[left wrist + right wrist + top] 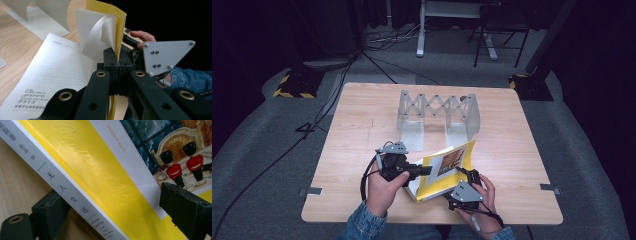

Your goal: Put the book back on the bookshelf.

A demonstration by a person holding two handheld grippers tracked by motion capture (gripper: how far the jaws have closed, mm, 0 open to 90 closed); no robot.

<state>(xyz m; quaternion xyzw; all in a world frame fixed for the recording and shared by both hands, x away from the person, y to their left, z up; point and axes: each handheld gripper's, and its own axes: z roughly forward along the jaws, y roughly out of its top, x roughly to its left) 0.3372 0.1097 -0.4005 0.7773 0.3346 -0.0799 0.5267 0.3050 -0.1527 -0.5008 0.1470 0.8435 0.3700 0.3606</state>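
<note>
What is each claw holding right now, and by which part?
The left claw pinches the yellow book's front cover at its edge. The right claw straddles its spine, jaws wide, not pressing.

In the high view, at the bottom of the frame, the picture's edge is cutting off the person's sleeves (362,225), and the left hand (382,192) is hiding part of the left gripper (426,170). The lifted yellow cover is hiding much of the book (443,172) beneath. In the right gripper view, the book's picture is running off the upper right edge, and its small spine lettering is blurring.
</note>
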